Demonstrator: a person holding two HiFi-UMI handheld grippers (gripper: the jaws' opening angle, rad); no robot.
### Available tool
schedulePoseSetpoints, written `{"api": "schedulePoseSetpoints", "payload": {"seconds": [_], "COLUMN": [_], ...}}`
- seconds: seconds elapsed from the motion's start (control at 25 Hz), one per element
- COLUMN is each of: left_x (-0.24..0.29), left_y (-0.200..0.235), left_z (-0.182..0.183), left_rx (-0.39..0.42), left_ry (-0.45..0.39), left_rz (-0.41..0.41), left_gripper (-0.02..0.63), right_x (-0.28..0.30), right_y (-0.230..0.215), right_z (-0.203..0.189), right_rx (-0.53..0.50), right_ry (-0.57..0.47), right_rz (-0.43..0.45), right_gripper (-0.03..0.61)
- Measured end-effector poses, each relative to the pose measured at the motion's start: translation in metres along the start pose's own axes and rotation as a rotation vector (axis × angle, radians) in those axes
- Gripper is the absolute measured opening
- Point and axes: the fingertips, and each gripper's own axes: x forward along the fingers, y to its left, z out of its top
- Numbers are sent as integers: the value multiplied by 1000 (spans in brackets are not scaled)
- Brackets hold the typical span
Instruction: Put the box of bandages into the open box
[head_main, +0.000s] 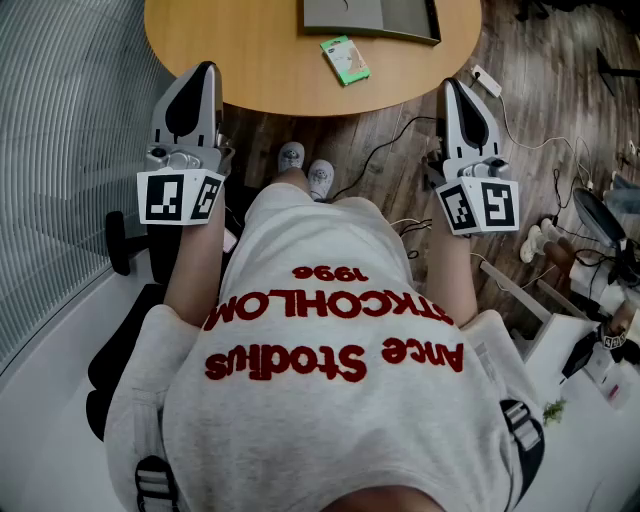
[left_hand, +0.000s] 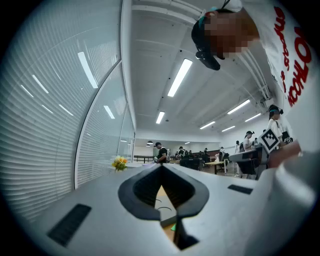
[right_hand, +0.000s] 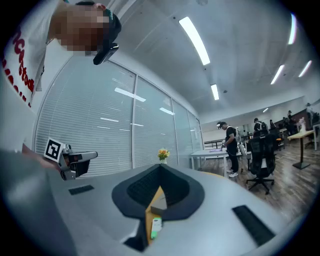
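Round wooden table (head_main: 230, 55) fills the frame's top, grey open box (head_main: 400, 18) at its upper edge. Left gripper (head_main: 205, 70) and right gripper (head_main: 452, 86) hover either side by the near rim, jaws pressed together on nothing, so I'd guess nothing's started. Small green box of bandages (head_main: 345, 60) lies flat just below the open box, untouched

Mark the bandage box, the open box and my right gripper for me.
bandage box (head_main: 345, 60), head view, middle of its green-and-white top face.
open box (head_main: 400, 16), head view, bare grey surface.
right gripper (head_main: 452, 86), head view, tip of its shut jaws.
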Motion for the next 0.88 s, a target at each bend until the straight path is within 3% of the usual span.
{"api": "schedulePoseSetpoints", "payload": {"seconds": [0.44, 0.56, 0.88], "left_x": [-4, 3, 26], "left_y": [-2, 2, 20], "left_z": [-1, 0, -11], "left_rx": [9, 8, -5], "left_ry": [3, 8, 12], "left_rz": [10, 16, 20], "left_gripper": [6, 6, 6], "right_x": [0, 10, 44], "right_y": [1, -2, -8], "right_z": [-3, -3, -5], "right_rx": [27, 92, 90], "right_ry": [-11, -9, -2], "right_rz": [25, 55, 73], "right_gripper": [6, 6, 6]}}
